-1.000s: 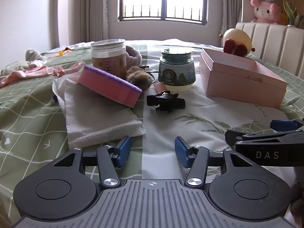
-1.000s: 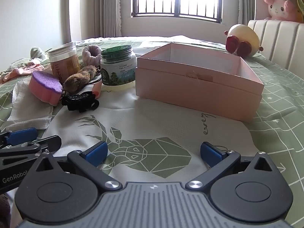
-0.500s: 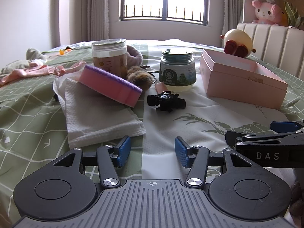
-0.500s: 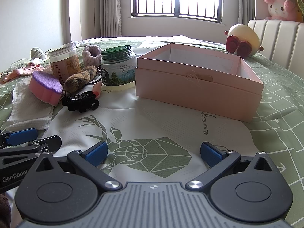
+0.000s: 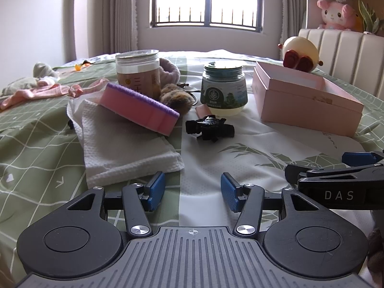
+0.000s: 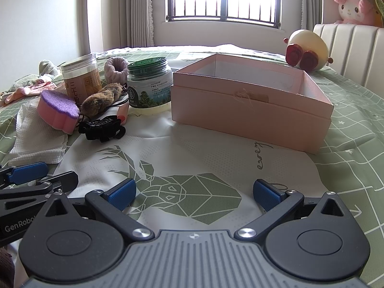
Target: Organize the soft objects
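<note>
A pink and purple sponge (image 5: 140, 109) (image 6: 58, 109) lies tilted on a white cloth (image 5: 124, 144) on the bed. Behind it are a brown furry scrunchie (image 5: 176, 98) (image 6: 102, 98) and a pink fluffy scrunchie (image 6: 116, 68). An open pink box (image 6: 252, 103) (image 5: 304, 98) stands to the right. My left gripper (image 5: 193, 190) is open and empty, just short of the cloth's near edge. My right gripper (image 6: 194, 193) is open wide and empty, over the white deer-print sheet in front of the box.
A black hair claw (image 5: 210, 129) (image 6: 102, 127) lies beside the sponge. An amber jar (image 5: 138, 72) and a green-lidded jar (image 5: 224, 88) stand behind. Pink clothes (image 5: 36, 94) lie far left. A round plush (image 6: 306, 50) sits by the headboard.
</note>
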Tool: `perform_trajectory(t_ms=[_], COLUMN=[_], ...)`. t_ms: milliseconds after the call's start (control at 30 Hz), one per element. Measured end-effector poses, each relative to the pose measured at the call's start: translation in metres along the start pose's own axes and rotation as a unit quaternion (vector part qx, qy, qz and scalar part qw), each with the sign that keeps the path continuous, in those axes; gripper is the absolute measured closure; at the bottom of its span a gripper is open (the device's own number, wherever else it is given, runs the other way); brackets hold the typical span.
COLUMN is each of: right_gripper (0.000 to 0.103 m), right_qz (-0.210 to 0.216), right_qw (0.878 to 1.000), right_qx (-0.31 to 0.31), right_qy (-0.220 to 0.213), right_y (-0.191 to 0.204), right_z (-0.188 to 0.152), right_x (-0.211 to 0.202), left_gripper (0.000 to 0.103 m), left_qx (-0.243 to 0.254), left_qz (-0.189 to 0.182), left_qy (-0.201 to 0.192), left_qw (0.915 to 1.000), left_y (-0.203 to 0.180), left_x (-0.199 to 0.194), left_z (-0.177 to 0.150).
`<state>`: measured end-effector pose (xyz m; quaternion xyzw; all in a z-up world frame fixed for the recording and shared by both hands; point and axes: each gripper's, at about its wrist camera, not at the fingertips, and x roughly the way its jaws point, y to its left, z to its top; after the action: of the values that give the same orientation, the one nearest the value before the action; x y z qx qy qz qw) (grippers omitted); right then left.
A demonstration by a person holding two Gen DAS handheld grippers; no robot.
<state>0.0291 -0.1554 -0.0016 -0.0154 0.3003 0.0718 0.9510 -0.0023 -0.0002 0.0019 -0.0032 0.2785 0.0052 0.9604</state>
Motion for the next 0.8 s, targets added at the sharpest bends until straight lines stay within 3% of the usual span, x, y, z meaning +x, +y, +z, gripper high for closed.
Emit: perform_trajectory(t_ms=[800], right_gripper=[0.000], right_qz=[0.000], right_qw=[1.000], right_qx=[0.000], right_qy=[0.000], right_y=[-0.0001], right_z=[-0.0003], right_x=[-0.0001], left_gripper=[0.046], left_qx=[0.000], left_qz=[-0.001], left_qy=[0.000], left_qw=[1.0000], left_y=[-0.0006], left_x=[0.0002], left_z=[-0.0009])
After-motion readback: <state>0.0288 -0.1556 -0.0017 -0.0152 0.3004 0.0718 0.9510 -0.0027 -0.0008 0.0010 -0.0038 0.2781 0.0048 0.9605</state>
